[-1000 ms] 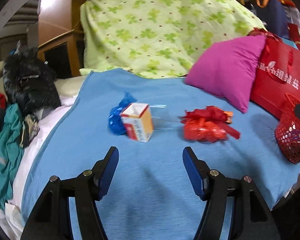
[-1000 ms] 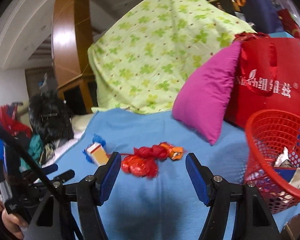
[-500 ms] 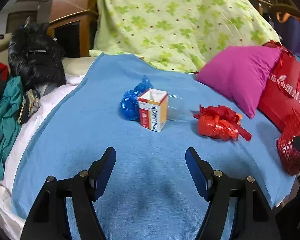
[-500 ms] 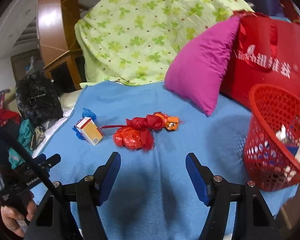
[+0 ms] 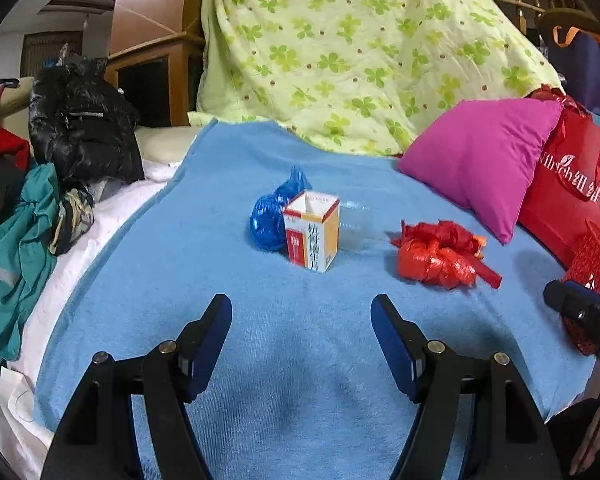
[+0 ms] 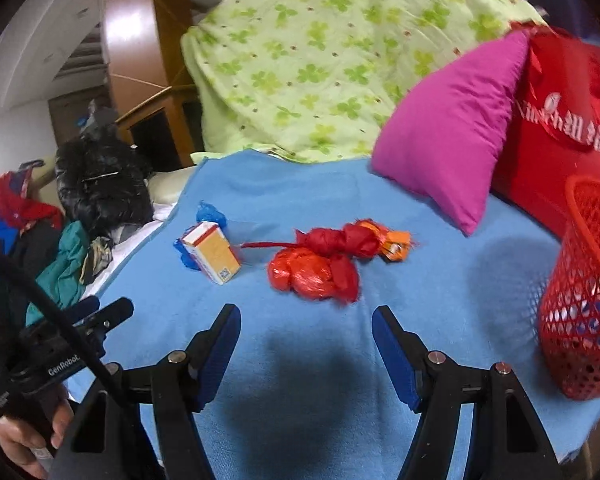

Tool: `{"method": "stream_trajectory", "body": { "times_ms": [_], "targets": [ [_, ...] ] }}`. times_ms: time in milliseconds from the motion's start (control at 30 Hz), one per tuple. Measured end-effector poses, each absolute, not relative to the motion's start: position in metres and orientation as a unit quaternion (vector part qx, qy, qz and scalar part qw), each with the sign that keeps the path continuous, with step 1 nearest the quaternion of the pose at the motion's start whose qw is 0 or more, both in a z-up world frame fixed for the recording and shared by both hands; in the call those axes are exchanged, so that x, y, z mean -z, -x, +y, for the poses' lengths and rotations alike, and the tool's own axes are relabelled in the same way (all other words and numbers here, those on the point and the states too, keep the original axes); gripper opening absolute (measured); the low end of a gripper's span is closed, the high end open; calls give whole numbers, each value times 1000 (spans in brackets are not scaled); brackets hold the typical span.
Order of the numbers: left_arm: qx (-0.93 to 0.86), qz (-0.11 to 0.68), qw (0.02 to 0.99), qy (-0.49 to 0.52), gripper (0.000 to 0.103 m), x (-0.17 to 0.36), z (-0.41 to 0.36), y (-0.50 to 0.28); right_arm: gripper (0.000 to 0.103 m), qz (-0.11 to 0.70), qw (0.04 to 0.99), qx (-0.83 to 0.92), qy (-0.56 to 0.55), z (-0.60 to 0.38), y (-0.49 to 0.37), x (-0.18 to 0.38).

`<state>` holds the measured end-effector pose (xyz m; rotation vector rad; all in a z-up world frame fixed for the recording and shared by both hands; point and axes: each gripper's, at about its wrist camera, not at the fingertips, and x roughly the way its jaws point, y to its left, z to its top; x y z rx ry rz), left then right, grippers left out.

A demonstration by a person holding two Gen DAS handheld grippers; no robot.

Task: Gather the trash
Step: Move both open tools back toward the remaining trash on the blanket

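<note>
While both grippers hung apart & empty over the blue terry blanket (image 5: 148, 280), nothing was picked up yet.
Left gripper (image 5: 301, 312): jaws had just spread a bit wider, nothing between them; view rolled level vs a sec ago, so the open white-orange-red cardboard medicine box (image 5: 312, 236) now sat upright straight ahead of the jaw gap, well apart. Crumpled blue plastic bag (image 5: 272, 216) touched the box on its far-left side; clear plastic bottle (image 5: 354, 226), faint, lay just behind-right. Right gripper (image 6: 306, 320): jaws released, empty; it had crept in, so the knotted, shiny red plastic bag bundle (image 6: 320, 264) now lay near, just beyond the tips, w/ a small orange wrapper (image 6: 396, 244) at its far-right end. Red mesh plastic basket (image 6: 580, 300), right of the right jaw, already held scraps. Likely next: right grabs the red bundle, left the box.
</note>
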<state>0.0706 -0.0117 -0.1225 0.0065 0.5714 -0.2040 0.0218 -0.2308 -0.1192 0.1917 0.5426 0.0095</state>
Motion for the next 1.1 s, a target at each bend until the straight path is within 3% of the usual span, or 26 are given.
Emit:
{"method": "stream_trajectory", "body": {
  "times_ms": [233, 567, 633, 900, 1100],
  "targets": [
    [112, 291, 950, 29, 73, 138, -9, -73, 72, 263, 958, 4, -117, -241, -16, 120],
    [137, 276, 950, 54, 73, 110, -10, -61, 72, 254, 954, -3, -160, -246, -14, 99],
    [146, 279, 947, 61, 73, 91, -9, -60, 72, 246, 956, -9, -159, -248, -13, 80],
    [112, 167, 980, 8, 75, -46, 24, -41, 72, 142, 975, -29, -169, -278, 16, -57],
    [76, 92, 993, -22, 83, -112, 60, -8, 81, 79, 984, -37, -155, -292, 67, -113]
  ]
}}
